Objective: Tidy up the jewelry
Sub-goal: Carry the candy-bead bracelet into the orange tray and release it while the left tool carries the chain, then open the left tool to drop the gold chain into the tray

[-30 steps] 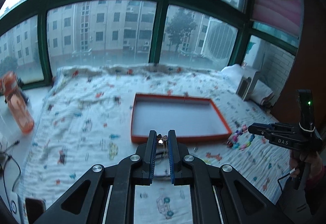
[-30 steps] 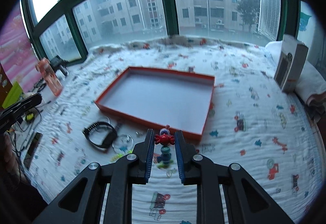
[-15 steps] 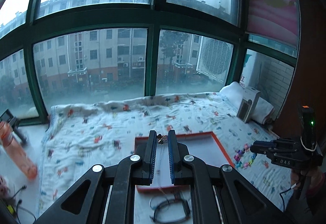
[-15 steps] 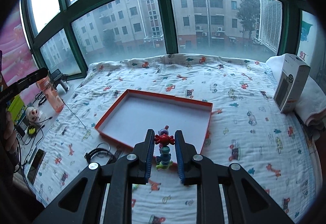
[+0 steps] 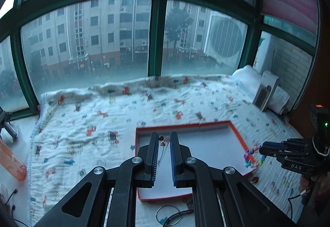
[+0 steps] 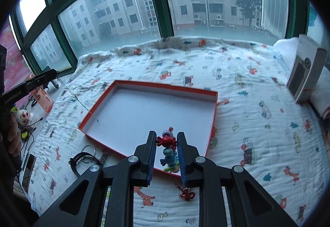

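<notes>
An orange-rimmed shallow box (image 5: 237, 130) (image 6: 214, 107) with a white floor lies on the patterned blanket. My left gripper (image 5: 164, 139) is shut on a thin silver necklace (image 5: 164, 141) with small pendants; its chain (image 6: 76, 98) hangs down to the box's left edge. My right gripper (image 6: 166, 140) is shut on a colourful candy-bead bracelet (image 6: 168, 151), held above the box's near right corner; the bracelet also shows in the left wrist view (image 5: 252, 158).
A black watch (image 6: 79, 162), a thin ring bangle (image 5: 168, 213) and a red charm (image 6: 186, 195) lie on the blanket in front of the box. A white carton (image 6: 305, 76) stands at the right. An orange bottle (image 6: 42, 99) and cables sit off the blanket's left edge.
Both grippers have risen and moved over the box with their pieces. The necklace chain now dangles down to the box; the bracelet hangs above the box's corner.
</notes>
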`<state>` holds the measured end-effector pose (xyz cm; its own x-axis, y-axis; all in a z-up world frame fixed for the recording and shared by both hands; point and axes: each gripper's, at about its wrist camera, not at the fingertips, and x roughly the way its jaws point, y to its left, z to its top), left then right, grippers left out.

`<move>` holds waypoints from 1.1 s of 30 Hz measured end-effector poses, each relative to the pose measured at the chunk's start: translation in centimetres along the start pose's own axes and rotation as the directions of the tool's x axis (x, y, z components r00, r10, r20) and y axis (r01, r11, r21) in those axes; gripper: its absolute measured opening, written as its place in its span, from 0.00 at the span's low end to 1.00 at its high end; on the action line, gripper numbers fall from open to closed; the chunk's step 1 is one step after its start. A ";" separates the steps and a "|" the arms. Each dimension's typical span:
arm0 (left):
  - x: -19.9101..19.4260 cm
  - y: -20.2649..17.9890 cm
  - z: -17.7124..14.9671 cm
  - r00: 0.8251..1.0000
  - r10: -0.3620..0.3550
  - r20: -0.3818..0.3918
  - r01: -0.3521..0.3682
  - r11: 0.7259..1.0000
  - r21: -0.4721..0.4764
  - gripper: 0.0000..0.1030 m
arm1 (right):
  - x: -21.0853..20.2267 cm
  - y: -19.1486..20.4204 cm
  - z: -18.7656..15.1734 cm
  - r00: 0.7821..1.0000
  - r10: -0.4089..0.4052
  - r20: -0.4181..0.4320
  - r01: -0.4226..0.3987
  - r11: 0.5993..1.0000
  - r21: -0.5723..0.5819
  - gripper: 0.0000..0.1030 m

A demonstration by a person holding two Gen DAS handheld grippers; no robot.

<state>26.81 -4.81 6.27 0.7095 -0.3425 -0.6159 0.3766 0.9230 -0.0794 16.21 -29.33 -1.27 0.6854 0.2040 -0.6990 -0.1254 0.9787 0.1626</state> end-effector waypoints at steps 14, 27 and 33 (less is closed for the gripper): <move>8.2 1.2 -7.6 0.979 -0.008 -0.202 0.004 1.000 -0.018 0.11 | 3.8 -0.7 -2.0 0.996 -0.030 -0.090 0.031 0.999 0.012 0.22; 10.2 1.2 -10.5 0.960 -0.022 -0.280 0.012 0.999 -0.035 0.43 | 4.4 -0.6 -2.6 0.993 -0.025 -0.112 0.026 1.000 0.012 0.30; 8.0 0.2 -10.7 0.963 -0.058 -0.263 0.051 0.998 -0.035 0.54 | 2.8 -0.3 -3.0 0.996 -0.026 -0.089 0.028 1.000 0.013 0.43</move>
<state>26.15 -5.46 -7.06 0.5044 -0.3375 -0.7948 0.3910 0.9100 -0.1383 16.04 -28.99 -5.39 0.6217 0.1794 -0.7624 -0.0968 0.9835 0.1526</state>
